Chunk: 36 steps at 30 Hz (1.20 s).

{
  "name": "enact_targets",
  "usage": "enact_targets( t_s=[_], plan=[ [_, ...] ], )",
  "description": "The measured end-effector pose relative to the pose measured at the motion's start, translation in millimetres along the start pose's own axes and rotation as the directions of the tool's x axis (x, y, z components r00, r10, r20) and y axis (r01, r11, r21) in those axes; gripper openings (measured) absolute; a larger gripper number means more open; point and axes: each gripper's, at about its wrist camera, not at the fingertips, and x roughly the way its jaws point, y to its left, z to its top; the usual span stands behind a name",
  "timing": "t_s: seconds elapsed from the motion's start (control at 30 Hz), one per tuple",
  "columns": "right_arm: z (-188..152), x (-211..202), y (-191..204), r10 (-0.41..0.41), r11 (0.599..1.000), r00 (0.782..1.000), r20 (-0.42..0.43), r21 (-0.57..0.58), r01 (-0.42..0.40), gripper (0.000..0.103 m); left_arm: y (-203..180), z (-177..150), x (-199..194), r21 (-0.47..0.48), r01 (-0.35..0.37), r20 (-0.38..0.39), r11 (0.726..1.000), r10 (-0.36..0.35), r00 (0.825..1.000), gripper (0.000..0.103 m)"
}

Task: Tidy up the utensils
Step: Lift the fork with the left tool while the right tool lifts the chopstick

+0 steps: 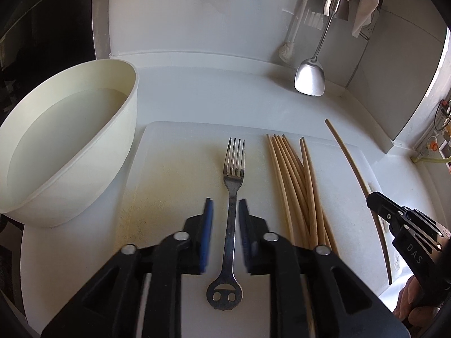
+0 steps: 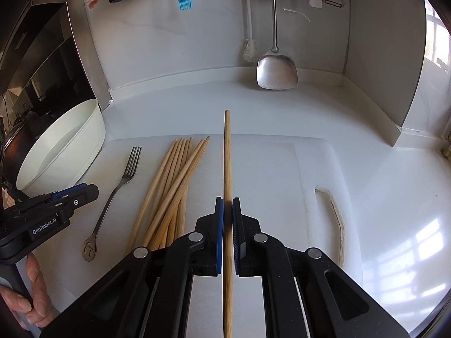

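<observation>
Left wrist view: your left gripper (image 1: 225,205) stands open astride the fork (image 1: 232,194), pads clear of its handle; the fork lies flat on the white cutting board (image 1: 174,146), beside the chopstick bundle (image 1: 296,186). Your right gripper (image 2: 227,205) is clamped on a single chopstick (image 2: 227,152), held off the board.

white counter (image 2: 282,107) | white wall (image 2: 157,36) | window (image 2: 435,36), likely daylight
</observation>
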Motion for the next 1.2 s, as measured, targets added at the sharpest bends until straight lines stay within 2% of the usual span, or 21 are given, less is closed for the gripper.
enact_targets(
  t_s=[0.07, 0.1, 0.57, 0.67, 0.73, 0.83, 0.9, 0.97, 1.2],
  plan=[
    [-1.0, -0.2, -0.4, 0.001, 1.0, 1.0, 0.013, 0.001, -0.001, 0.006, 0.5, -1.8, -0.2, -0.002, -0.004, 0.031, 1.0, 0.004, 1.0, 0.057],
    [-1.9, 0.1, -0.6, 0.002, 1.0, 1.0, 0.017, 0.002, -0.002, 0.006, 0.5, -2.0, -0.2, 0.001, -0.007, 0.046, 1.0, 0.007, 0.999, 0.059],
    [-8.0, 1.7, -8.3, 0.01, 0.999, 0.999, 0.032, 0.039, -0.011, 0.006, -8.2, -3.5, 34.2, 0.072, -0.072, 0.019, 0.995, 0.071, 0.997, 0.059],
    [-7.9, 0.8, -8.5, 0.01, 0.999, 0.999, 0.036, 0.042, -0.011, 0.006, -12.9, -4.1, 36.4, 0.101, -0.103, 0.03, 0.99, 0.1, 0.995, 0.053],
    [-8.3, 0.8, -9.2, 0.009, 0.999, 0.999, 0.037, 0.047, -0.011, 0.006, -14.3, -4.2, 36.5, 0.106, -0.099, 0.033, 0.989, 0.096, 0.995, 0.048],
    [-8.5, 1.6, -10.0, 0.009, 0.998, 0.999, 0.036, 0.055, -0.011, 0.006, -19.3, -6.2, 35.0, 0.133, -0.097, 0.037, 0.986, 0.093, 0.995, 0.029],
    [-8.8, 2.1, -10.2, 0.009, 0.998, 0.999, 0.035, 0.059, -0.011, 0.006, -24.7, -8.7, 33.7, 0.155, -0.095, 0.036, 0.983, 0.09, 0.995, 0.012],
    [-8.8, 2.4, -10.3, 0.009, 0.998, 0.999, 0.034, 0.061, -0.011, 0.006, -28.7, -11.1, 32.9, 0.17, -0.107, 0.036, 0.98, 0.102, 0.994, 0.007],
    [-8.4, 2.5, -10.0, 0.009, 0.998, 0.999, 0.034, 0.058, -0.011, 0.006, -23.0, -12.4, 29.1, 0.107, -0.062, 0.009, 0.992, 0.061, 0.998, 0.007]
  ],
)
